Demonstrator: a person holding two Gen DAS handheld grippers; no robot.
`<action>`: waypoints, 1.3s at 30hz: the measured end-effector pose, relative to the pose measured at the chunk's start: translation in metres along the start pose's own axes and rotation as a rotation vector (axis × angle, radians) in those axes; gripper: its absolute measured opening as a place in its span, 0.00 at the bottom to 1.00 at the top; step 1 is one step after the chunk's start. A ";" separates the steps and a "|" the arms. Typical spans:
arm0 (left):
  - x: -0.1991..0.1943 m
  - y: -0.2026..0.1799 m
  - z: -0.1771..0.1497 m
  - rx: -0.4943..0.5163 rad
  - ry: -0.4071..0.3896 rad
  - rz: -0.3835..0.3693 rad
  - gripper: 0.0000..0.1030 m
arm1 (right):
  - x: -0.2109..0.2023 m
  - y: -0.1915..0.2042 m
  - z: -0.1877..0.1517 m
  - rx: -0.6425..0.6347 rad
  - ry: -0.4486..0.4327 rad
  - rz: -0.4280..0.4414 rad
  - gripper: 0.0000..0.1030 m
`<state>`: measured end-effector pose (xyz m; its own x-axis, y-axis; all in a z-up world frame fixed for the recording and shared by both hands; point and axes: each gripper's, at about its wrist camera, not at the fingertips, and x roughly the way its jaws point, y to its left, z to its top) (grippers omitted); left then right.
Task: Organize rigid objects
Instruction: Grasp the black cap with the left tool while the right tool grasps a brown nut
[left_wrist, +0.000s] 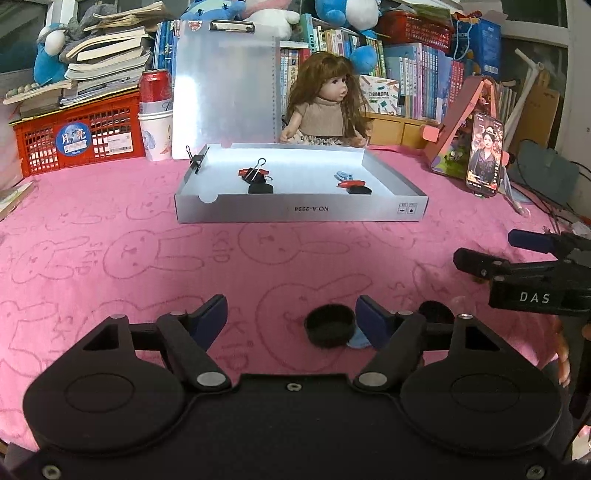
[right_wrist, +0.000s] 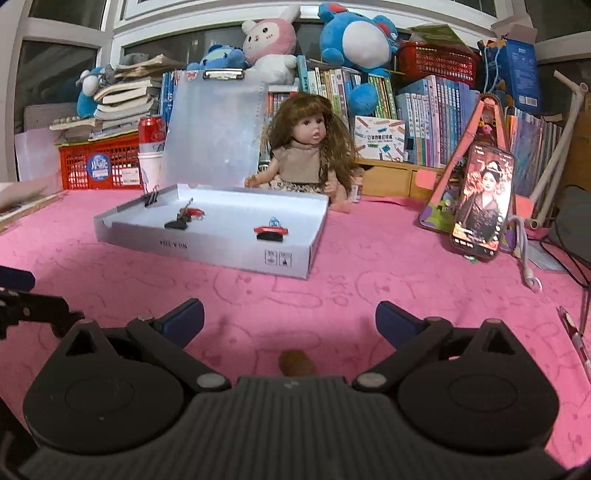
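a pink cloth (left_wrist: 258, 258) printed with rabbit outlines covers the table. at its far side a shallow white box (left_wrist: 303, 212) lies open, its clear lid (left_wrist: 225, 92) standing upright behind it. inside the box are a binder clip (left_wrist: 255, 171) beside a red piece and a black cap on the left, and another red piece on a black cap (left_wrist: 360, 190) on the right; a second binder clip (left_wrist: 195, 158) grips the box's left rim. a doll (left_wrist: 328, 103) sits behind the box and a phone (left_wrist: 484, 155) leans on a stand to the right.

the left gripper (left_wrist: 291, 317) hovers low over the cloth, jaws apart, holding nothing; a black round cap (left_wrist: 330, 325) lies between the fingers, just beside the right one, with a small blue piece (left_wrist: 358, 341) touching it.

the right gripper (right_wrist: 290, 319) is spread wide and empty, above a small brown object (right_wrist: 295, 363) on the cloth.
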<state>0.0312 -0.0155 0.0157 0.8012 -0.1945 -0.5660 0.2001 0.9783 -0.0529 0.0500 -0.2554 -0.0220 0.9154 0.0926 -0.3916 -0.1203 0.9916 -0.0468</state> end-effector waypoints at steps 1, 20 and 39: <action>-0.001 -0.002 -0.002 0.006 -0.004 0.002 0.70 | 0.000 -0.001 -0.003 0.001 0.004 -0.002 0.99; 0.005 -0.015 -0.012 0.011 -0.002 0.000 0.40 | 0.012 -0.011 -0.022 0.050 0.092 -0.041 0.95; 0.005 -0.013 0.004 -0.012 -0.020 0.019 0.29 | 0.005 0.006 -0.015 0.005 0.082 -0.029 0.25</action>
<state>0.0347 -0.0297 0.0167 0.8158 -0.1768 -0.5506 0.1779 0.9827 -0.0520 0.0478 -0.2508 -0.0378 0.8842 0.0563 -0.4638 -0.0923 0.9942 -0.0552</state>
